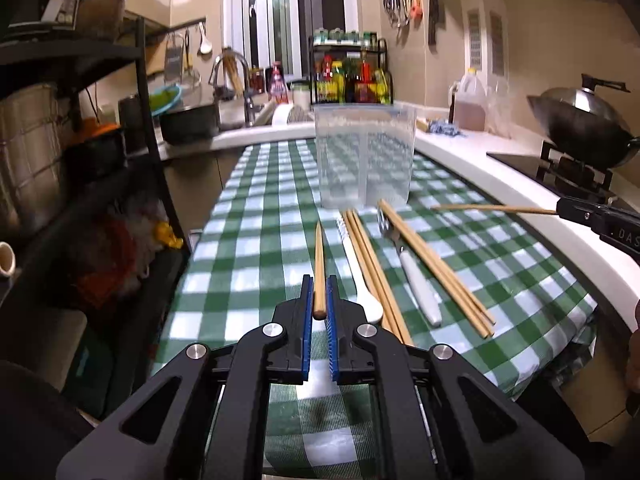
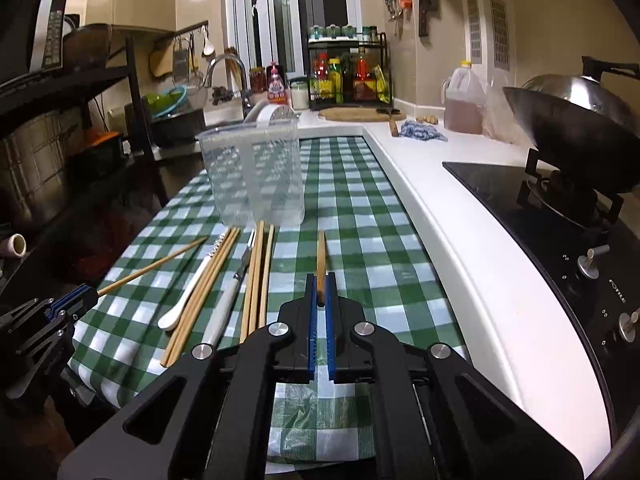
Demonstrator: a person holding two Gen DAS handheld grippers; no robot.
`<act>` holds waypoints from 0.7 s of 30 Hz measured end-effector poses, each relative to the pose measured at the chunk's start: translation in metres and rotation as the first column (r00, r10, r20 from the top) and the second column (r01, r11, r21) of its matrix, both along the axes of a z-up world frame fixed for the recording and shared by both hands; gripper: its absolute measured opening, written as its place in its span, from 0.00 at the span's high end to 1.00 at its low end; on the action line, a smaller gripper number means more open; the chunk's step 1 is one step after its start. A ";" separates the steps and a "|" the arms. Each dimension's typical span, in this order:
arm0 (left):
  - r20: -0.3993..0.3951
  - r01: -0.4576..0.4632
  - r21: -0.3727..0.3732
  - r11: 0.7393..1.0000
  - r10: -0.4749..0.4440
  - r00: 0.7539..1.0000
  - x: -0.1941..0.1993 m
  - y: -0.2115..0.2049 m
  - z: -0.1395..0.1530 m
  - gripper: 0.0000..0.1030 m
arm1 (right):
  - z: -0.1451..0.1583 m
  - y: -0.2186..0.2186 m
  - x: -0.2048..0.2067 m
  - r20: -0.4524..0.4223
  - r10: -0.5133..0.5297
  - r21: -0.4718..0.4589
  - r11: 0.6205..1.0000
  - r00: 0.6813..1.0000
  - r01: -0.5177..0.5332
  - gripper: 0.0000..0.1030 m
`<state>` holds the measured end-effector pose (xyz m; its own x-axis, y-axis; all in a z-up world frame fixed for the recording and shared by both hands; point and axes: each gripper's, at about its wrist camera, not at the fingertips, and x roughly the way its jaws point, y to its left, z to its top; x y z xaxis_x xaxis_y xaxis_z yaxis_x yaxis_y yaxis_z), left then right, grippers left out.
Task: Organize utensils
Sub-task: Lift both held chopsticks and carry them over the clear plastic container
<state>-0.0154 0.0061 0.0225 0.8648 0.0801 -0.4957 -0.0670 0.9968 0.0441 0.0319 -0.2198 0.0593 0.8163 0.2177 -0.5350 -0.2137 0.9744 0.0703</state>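
Observation:
My left gripper (image 1: 319, 280) is shut on one wooden chopstick (image 1: 319, 260), held above the green checked cloth (image 1: 248, 248) and pointing at a clear plastic container (image 1: 364, 156). My right gripper (image 2: 321, 278) is shut on another chopstick (image 2: 321, 254), also off the cloth. Each gripper shows in the other's view: the right gripper (image 1: 559, 210) with its chopstick (image 1: 492, 209), the left gripper (image 2: 95, 292) with its chopstick (image 2: 156, 266). Still lying on the cloth before the container (image 2: 256, 176) are a white spoon (image 2: 188, 292), a white-handled fork (image 2: 228, 300) and several chopsticks (image 2: 258, 276).
A white counter edge (image 2: 440, 240) runs along the cloth's right side, with a black hob (image 2: 520, 200) and a lidded wok (image 2: 572, 120) beyond it. A black shelf rack (image 1: 80, 160) stands on the left. Sink (image 2: 224, 114), spice rack (image 2: 348, 72) and oil jug (image 2: 464, 100) sit at the back.

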 end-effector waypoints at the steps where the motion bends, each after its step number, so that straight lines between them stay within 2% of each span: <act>1: 0.012 0.000 0.001 1.000 0.000 1.000 -0.002 0.001 0.003 0.94 | 0.003 -0.001 -0.001 0.012 -0.001 0.006 1.000 1.000 0.001 0.96; 7: 0.066 -0.008 -0.014 1.000 0.008 0.998 -0.006 0.006 0.022 0.94 | 0.023 -0.004 -0.012 0.090 0.003 0.041 0.999 0.996 -0.006 0.96; 13: 0.106 -0.002 -0.047 0.999 0.007 0.994 -0.004 0.015 0.048 0.94 | 0.048 -0.008 -0.018 0.132 0.009 0.060 0.998 0.991 -0.017 0.96; 21: 0.151 0.034 -0.083 0.996 -0.021 0.988 0.025 0.030 0.094 0.94 | 0.084 -0.007 0.003 0.137 0.031 0.077 0.996 0.990 -0.042 0.96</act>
<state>0.0096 0.0361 0.1162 0.9311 0.0186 -0.3643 -0.0391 0.9980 -0.0490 0.0349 -0.2266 0.1436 0.8706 0.2861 -0.4002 -0.2618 0.9582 0.1155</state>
